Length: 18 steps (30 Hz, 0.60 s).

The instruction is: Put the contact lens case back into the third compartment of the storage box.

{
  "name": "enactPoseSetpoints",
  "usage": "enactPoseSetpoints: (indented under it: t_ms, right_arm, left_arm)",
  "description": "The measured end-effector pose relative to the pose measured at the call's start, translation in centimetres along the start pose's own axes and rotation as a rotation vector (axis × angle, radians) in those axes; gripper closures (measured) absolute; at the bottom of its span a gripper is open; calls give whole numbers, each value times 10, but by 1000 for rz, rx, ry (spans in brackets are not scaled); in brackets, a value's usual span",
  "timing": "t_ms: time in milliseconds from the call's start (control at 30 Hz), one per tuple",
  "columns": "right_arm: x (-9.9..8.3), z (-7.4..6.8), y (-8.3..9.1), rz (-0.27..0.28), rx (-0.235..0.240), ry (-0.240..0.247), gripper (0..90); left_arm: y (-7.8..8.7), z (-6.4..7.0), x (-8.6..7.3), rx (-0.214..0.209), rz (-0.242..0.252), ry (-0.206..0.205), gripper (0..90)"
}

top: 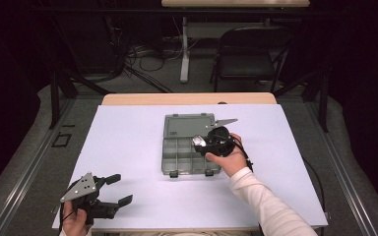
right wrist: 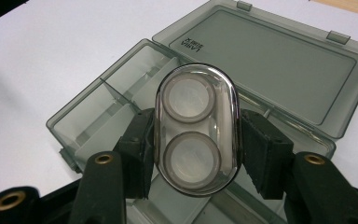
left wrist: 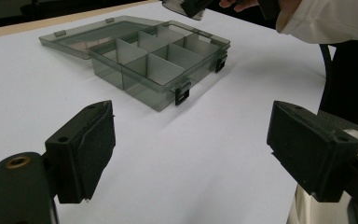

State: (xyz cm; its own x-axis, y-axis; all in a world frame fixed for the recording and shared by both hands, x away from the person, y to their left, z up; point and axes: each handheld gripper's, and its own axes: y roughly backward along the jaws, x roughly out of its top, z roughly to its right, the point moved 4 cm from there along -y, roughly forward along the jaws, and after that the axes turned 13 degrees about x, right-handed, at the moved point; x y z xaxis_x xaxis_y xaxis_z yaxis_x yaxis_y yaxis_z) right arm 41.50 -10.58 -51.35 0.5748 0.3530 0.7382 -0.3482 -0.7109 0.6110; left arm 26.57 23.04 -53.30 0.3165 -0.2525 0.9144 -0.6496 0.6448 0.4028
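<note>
Lens case [right wrist: 196,128], a clear oval with two round wells, sits clamped between the jaws of the right gripper [right wrist: 196,154], held just above the open compartment box [top: 170,147] in the middle of the white table [top: 128,147]. The step in hand looks like placing it; next it needs lowering squarely into one cell, since the thin dividers [left wrist: 161,63] could catch its rim. The left gripper [left wrist: 191,154] rests near the table's front edge, jaws spread and empty, well apart from the box. A folding chair [top: 251,49] stands beyond the table.
</note>
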Motion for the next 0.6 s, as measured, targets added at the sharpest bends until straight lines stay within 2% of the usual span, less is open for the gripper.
enactPoseSetpoints:
  t_ms: [500,600]
  right_arm:
    - [11,7,-16,-19,-11,-15,487]
    - [12,8,-19,-29,-8,-22,487]
  left_arm:
    - [-1,1,0,5,-3,-6,157]
    - [-1,0,0,-8,-1,0,158]
